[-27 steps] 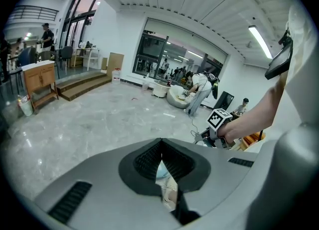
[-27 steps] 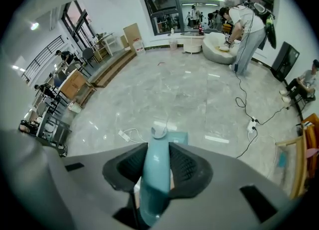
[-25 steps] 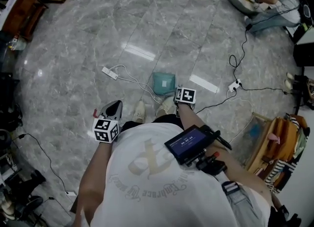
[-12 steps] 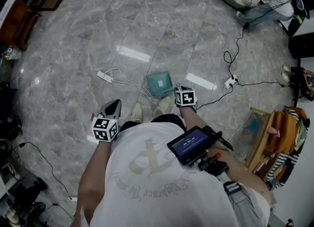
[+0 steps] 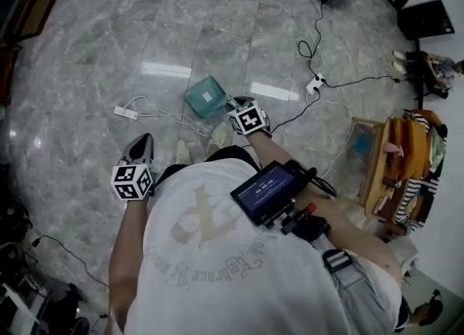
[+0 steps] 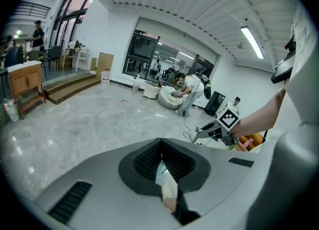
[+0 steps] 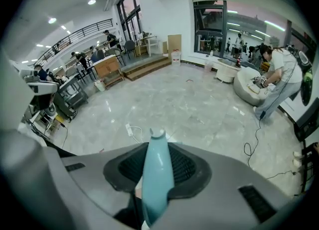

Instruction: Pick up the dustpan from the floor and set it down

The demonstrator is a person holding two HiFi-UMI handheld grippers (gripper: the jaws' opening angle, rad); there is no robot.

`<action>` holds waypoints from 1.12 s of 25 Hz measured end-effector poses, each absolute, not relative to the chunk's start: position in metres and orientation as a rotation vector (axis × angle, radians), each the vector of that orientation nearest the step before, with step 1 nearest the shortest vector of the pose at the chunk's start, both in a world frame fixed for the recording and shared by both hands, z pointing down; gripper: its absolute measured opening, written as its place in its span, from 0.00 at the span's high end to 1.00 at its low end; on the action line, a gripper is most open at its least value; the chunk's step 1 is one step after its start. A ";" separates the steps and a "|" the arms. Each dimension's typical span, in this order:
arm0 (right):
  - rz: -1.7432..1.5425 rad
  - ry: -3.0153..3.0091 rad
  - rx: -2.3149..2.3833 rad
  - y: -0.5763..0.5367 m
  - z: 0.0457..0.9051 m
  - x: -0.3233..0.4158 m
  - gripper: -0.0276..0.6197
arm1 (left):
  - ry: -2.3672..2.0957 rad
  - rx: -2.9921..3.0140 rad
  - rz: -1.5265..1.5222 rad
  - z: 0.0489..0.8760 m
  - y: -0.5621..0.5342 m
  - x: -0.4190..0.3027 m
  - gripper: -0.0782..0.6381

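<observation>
**A:** Where's the dustpan?

**B:** Just above centre in the head view. It's teal, with the pan end pointing upper left, and I'd judge it barely off the floor. The right gripper is clamped on its handle. The left gripper, at lower left, has its jaws together on nothing.

**A:** What could go wrong?

**B:** The handle looks smooth and tapered, and the pan's weight hangs beyond the pads, so it could pivot or slide out. A white cable and power strip lie just left of it, and a low swing might snag them.
</observation>
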State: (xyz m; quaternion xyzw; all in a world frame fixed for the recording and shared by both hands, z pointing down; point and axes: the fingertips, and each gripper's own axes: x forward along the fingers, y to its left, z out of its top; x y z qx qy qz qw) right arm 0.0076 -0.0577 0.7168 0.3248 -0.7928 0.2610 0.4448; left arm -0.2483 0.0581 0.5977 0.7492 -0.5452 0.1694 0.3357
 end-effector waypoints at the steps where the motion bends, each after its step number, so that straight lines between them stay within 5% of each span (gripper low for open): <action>1: 0.641 -1.974 0.800 -0.059 0.714 0.007 0.77 | -1.416 1.960 0.442 0.599 0.055 -0.247 0.87; 28: 0.548 -2.135 0.962 -0.047 0.593 0.088 0.77 | -1.101 2.222 0.526 0.598 -0.003 -0.145 0.87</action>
